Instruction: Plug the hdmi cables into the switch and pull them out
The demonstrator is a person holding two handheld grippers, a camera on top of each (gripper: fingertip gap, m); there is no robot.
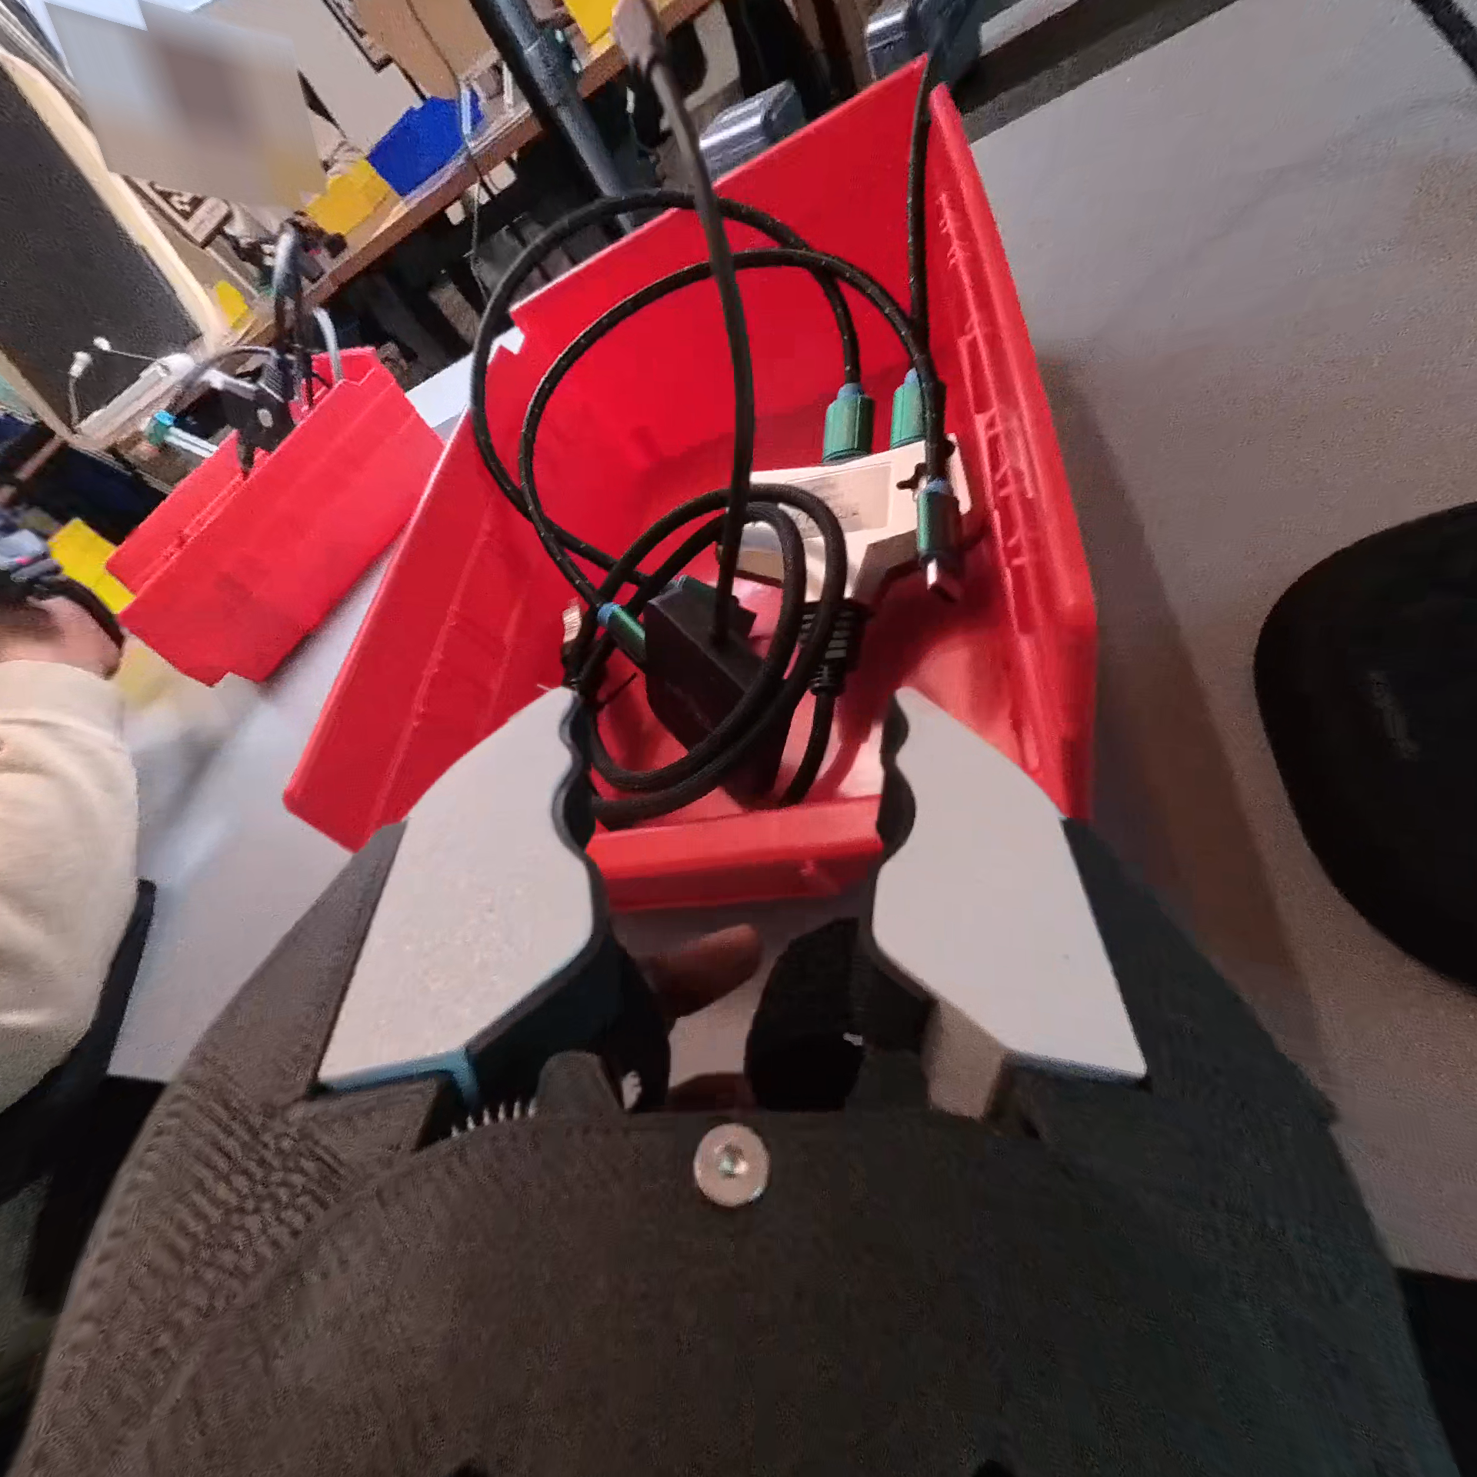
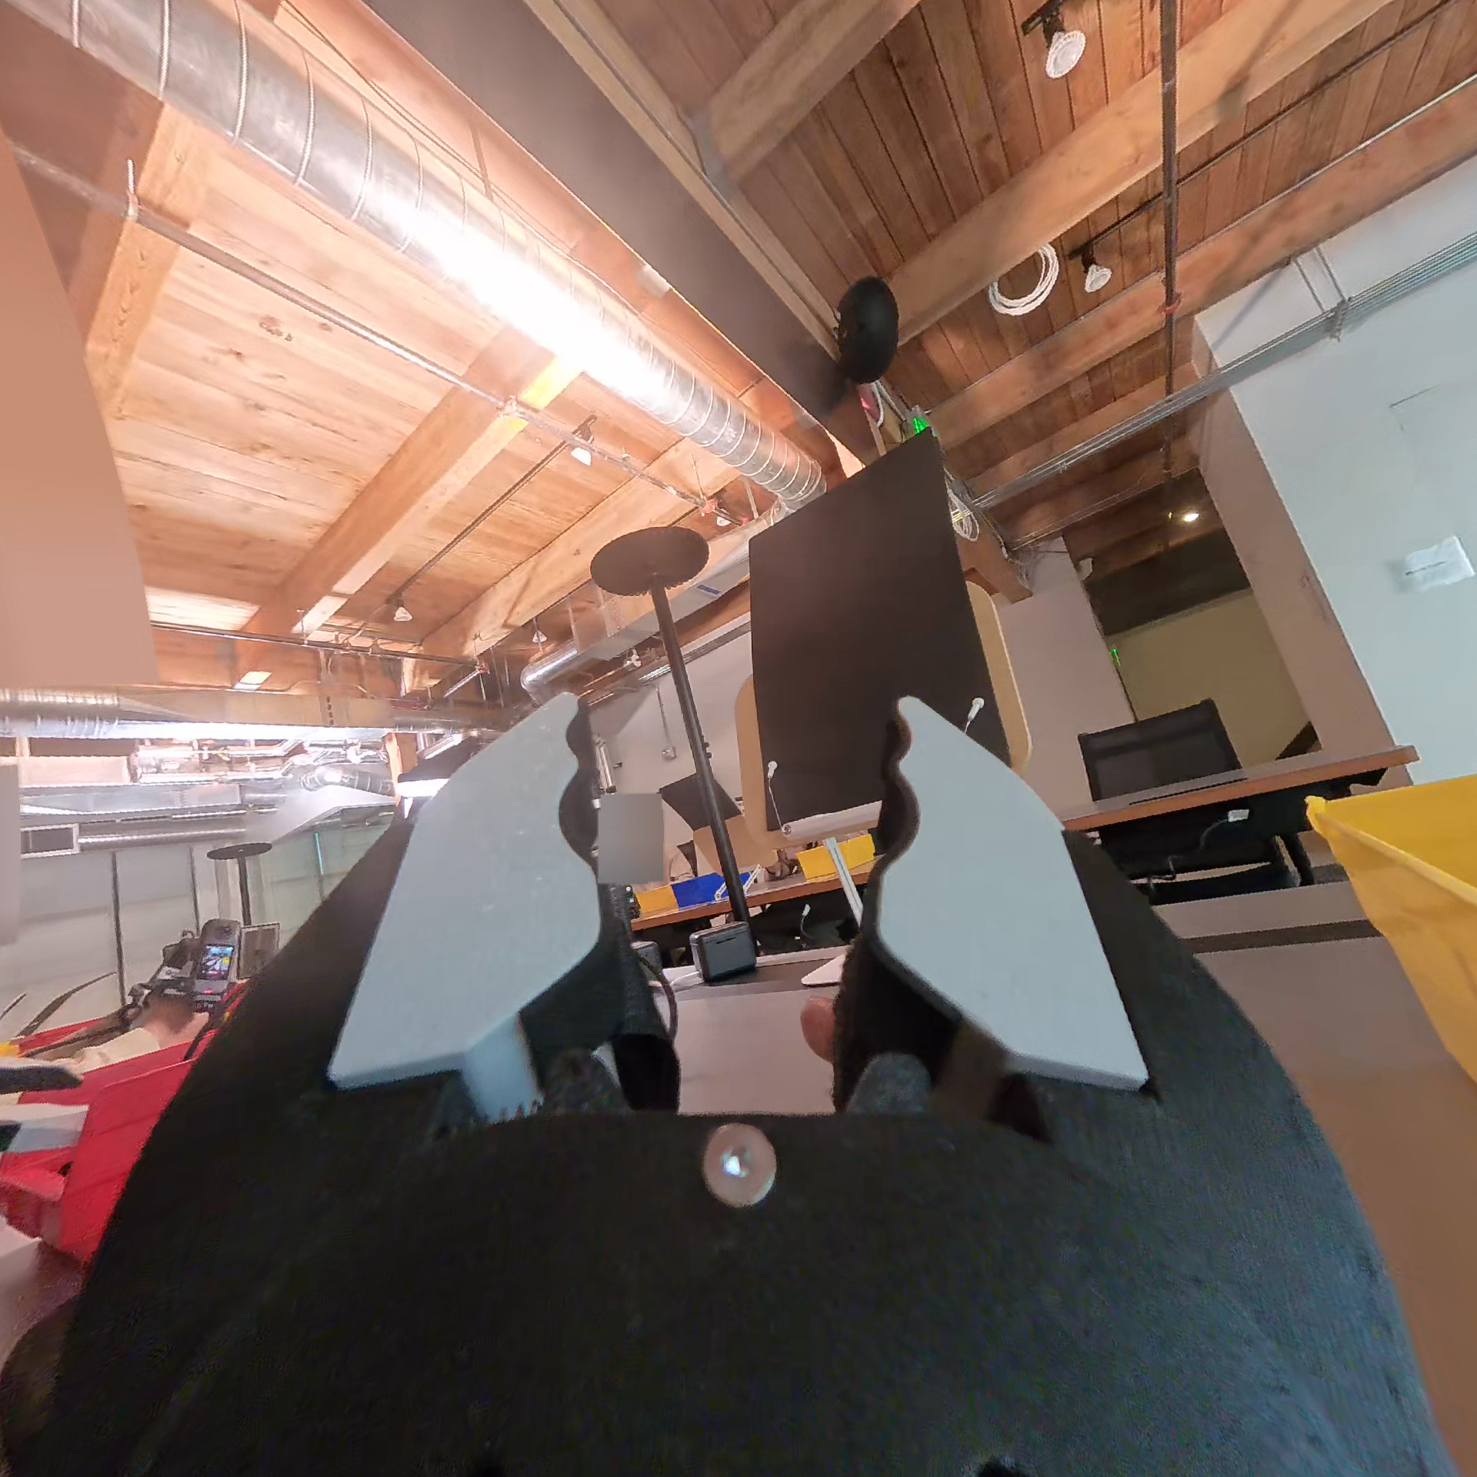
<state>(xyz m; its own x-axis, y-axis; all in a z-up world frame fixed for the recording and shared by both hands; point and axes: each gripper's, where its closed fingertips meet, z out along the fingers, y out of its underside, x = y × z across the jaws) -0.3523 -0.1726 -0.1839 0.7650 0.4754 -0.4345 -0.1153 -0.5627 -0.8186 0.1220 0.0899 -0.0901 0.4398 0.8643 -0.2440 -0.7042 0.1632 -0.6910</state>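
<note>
HDMI cables [image 1: 723,416] lay coiled with the black switch [image 1: 703,679] inside the red bin [image 1: 1031,559]. Left gripper [image 1: 731,719] hovered open at its near rim; right gripper [image 2: 735,727], open, pointed away. Best approach: pinch one green plug squarely.

Right tongs [image 2: 735,711] tilt up toward the wooden ceiling, jaws apart and nothing between them. Straight past the tips stands a black panel [image 2: 863,639]; a yellow bin [image 2: 1407,895] sits off to their right, a red bin [image 2: 120,1119] low to their left.
</note>
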